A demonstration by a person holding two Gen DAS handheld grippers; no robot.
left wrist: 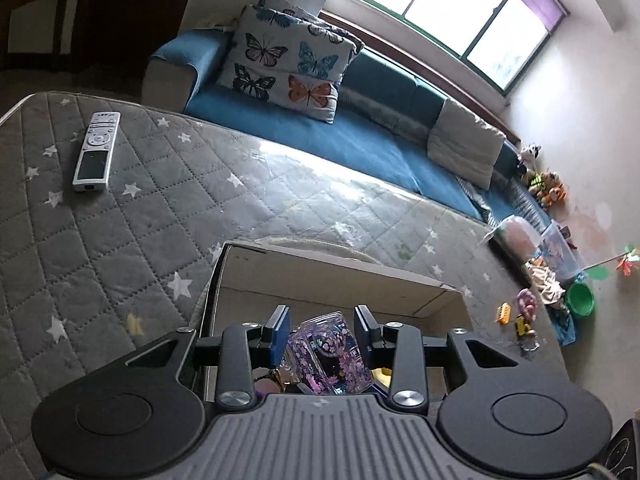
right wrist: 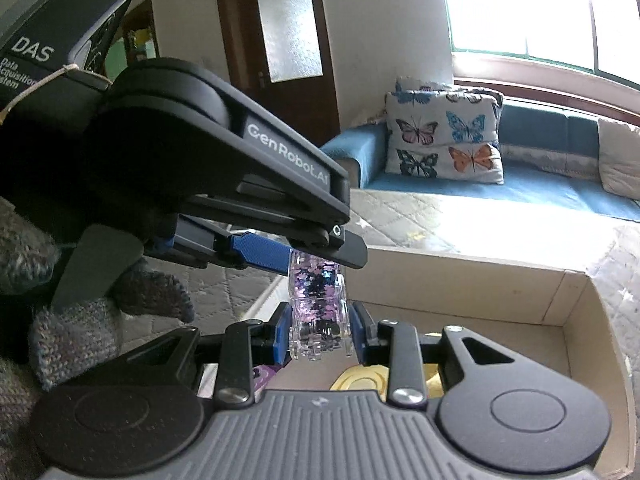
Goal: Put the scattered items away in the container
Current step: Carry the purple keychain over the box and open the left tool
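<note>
1. Both grippers meet over an open cardboard box (right wrist: pixel 576 300) on a grey star-quilted mattress (left wrist: pixel 120 220)
2. A clear glittery purple case (right wrist: pixel 318 304) hangs above the box; the left gripper (right wrist: pixel 316 254) pinches its top end
3. The right gripper (right wrist: pixel 320 338) brackets its lower end, blue pads (right wrist: pixel 282 334) right beside it; I cannot tell whether they are pressing
4. To finish well: lower it between the items already inside, then release one gripper at a time
5. A white remote (left wrist: pixel 97 151) lies on the mattress, well apart from the box
</note>
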